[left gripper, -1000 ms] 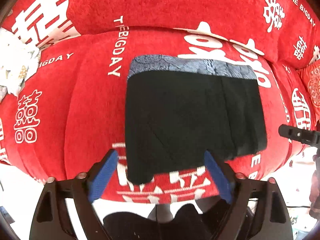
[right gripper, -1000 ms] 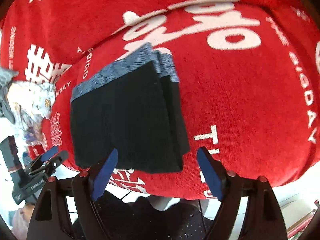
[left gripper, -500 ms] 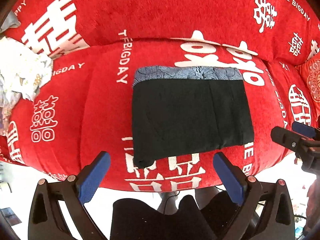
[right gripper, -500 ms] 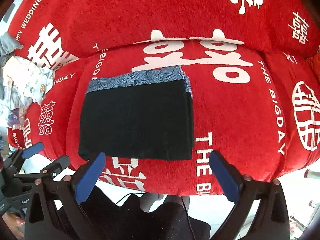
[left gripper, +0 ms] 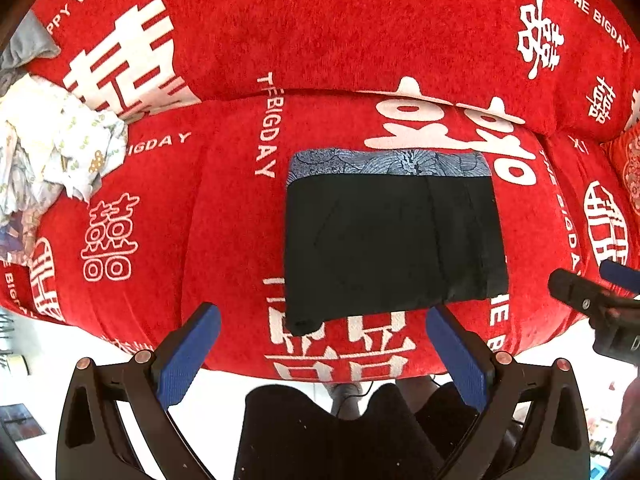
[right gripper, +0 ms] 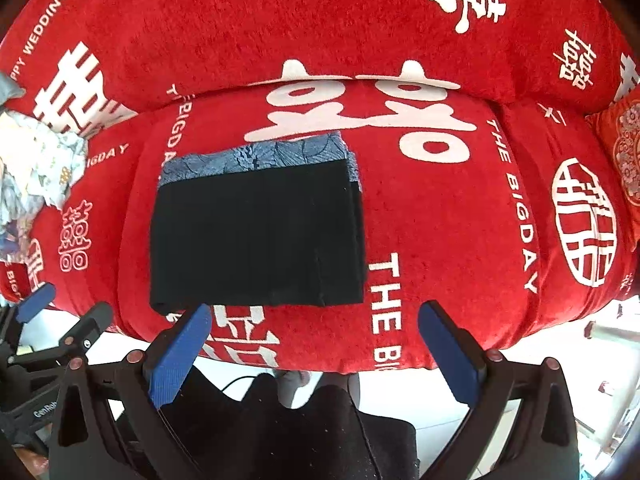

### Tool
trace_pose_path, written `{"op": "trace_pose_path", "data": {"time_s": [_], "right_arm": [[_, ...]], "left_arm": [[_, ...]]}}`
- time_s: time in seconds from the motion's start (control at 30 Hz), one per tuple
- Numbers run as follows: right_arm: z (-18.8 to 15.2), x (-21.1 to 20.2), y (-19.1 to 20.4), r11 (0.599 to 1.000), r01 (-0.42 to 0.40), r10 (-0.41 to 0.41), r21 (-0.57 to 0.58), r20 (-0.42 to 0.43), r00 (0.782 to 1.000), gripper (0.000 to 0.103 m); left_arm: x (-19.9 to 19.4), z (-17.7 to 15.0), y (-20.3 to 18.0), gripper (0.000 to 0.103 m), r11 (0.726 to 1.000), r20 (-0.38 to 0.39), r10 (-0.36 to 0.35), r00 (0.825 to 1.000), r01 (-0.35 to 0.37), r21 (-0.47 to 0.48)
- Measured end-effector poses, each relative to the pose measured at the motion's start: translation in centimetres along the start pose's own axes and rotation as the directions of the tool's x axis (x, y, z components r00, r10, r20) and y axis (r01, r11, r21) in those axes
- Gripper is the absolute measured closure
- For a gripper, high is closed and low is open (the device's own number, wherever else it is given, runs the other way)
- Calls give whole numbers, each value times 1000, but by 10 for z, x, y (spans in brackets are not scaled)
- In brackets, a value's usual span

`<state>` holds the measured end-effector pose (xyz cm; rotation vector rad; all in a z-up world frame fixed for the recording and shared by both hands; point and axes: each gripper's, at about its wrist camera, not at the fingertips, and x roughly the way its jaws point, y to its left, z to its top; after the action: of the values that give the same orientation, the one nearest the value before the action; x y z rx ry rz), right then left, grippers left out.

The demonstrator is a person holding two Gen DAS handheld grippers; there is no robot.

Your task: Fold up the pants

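Above the sofa's front edge, the right hand-held gripper [right gripper: 312, 346] hangs spread wide and empty, the left hand-held gripper [left gripper: 322, 350] likewise. Beyond them the pants [right gripper: 256, 236] lie folded flat on the red sofa [right gripper: 460, 240]: soft, light, limp, best pinched at a corner through every layer.

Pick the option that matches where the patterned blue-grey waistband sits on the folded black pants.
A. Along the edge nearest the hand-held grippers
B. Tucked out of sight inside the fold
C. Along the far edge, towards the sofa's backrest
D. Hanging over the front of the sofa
C: the waistband runs along the far edge of the pants, towards the backrest.
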<state>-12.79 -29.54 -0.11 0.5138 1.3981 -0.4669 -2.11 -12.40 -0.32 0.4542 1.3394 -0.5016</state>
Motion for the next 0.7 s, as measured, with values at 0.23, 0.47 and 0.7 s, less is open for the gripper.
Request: {"op": "trace_pose_path", "data": {"time_s": [0.23, 0.47, 0.7], "right_arm": [[1, -2, 4, 1000, 27, -27, -3, -3, 1000, 0], [3, -6, 7, 999, 47, -47, -20, 12, 999, 0], [5, -7, 10, 998, 64, -64, -27, 17, 998, 0]], "left_arm": [[-5, 1, -5, 0, 1000, 9, 12, 1000, -12, 16], [-6, 2, -5, 0, 1000, 7, 22, 1000, -22, 22], [-7, 4, -5, 0, 999, 14, 23, 1000, -24, 34]]}}
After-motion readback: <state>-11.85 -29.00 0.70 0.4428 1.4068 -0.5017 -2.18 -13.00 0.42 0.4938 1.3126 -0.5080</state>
